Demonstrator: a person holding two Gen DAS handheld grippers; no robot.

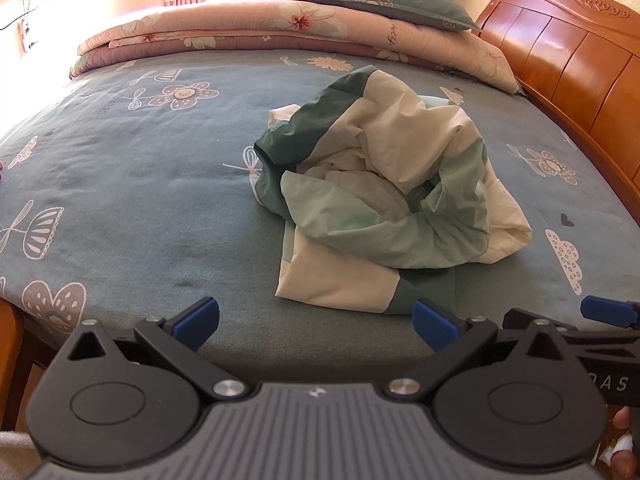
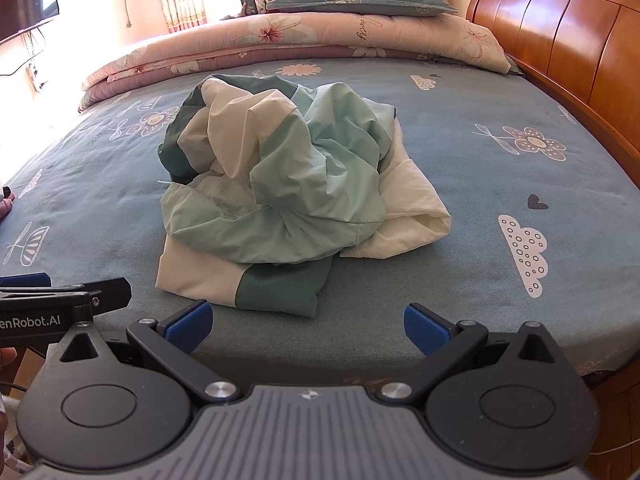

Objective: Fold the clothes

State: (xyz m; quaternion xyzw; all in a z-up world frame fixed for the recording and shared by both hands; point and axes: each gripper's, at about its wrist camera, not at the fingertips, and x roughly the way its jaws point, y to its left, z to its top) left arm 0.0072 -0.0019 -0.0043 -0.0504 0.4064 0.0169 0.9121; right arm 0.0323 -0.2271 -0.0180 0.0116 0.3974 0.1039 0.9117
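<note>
The jacket (image 2: 288, 184) is lying crumpled mid-bed (image 2: 480, 184). Your left gripper (image 1: 316, 326) and right gripper (image 2: 308, 328) are hovering at the near edge, jaws spread, gripping nothing. Be pinching single layers at separate edges, not bunched folds.

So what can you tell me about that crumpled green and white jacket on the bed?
The crumpled green and white jacket is thin, crinkly fabric in dark green, mint and cream panels, with a mesh lining showing. It lies unfolded in a loose heap on the blue flower-print bedsheet, near its front edge. Neither open hand-held gripper touches it.
</note>
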